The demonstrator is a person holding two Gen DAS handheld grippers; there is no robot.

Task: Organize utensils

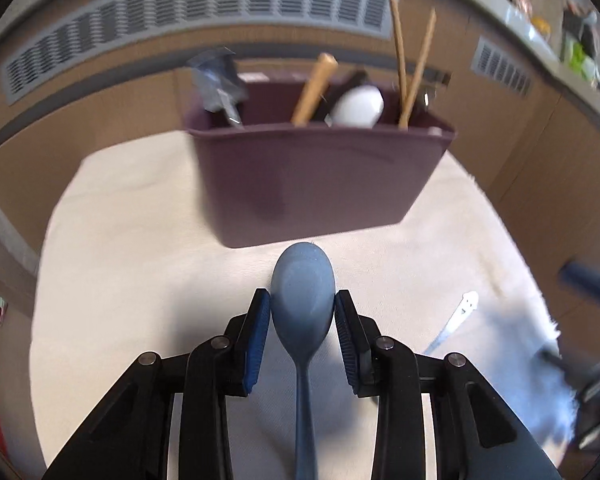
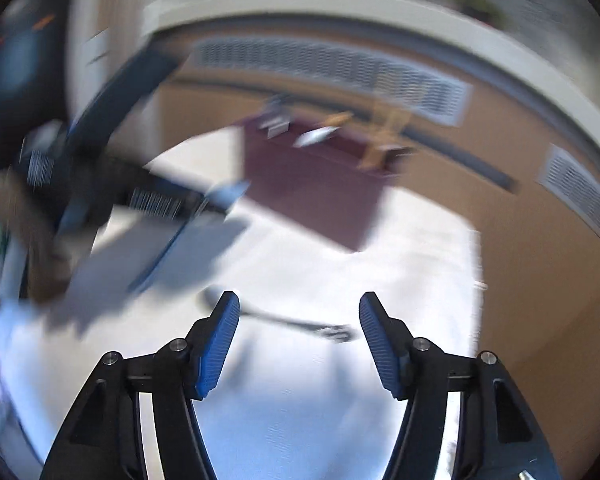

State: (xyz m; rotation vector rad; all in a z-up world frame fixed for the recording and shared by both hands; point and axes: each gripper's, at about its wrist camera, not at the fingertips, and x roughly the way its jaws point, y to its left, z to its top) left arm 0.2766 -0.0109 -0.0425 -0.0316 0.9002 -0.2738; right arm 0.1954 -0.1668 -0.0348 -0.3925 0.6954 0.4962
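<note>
Two grippers are in the pictures, one in each view. The left gripper [image 1: 302, 300] has its two blue ribbed pads pressed against the sides of one grey-blue plastic spoon [image 1: 303, 300], at the bowl. The spoon's bowl points forward, toward the holder, and its handle runs back between the black fingers.

One dark purple rectangular plastic utensil holder [image 1: 320, 176] stands on one white cloth [image 1: 132, 264] ahead of the spoon. Inside it I count two thin wooden chopsticks [image 1: 410, 64] at the right, one thicker wooden handle [image 1: 314, 88] near the middle, one white rounded utensil head [image 1: 358, 106] beside it, and some grey metal pieces [image 1: 220, 84] at the left, too blurred to count.

One silver metal fork [image 1: 456, 316] lies flat on the cloth, to the right of the left gripper and apart from the holder.

The right gripper [image 2: 299, 316] has its two blue pads wide apart, with nothing between them. It is above the cloth, and the fork lies just ahead of its fingertips. This view is strongly blurred; the left gripper with the spoon appears at the left, near the holder.
</note>
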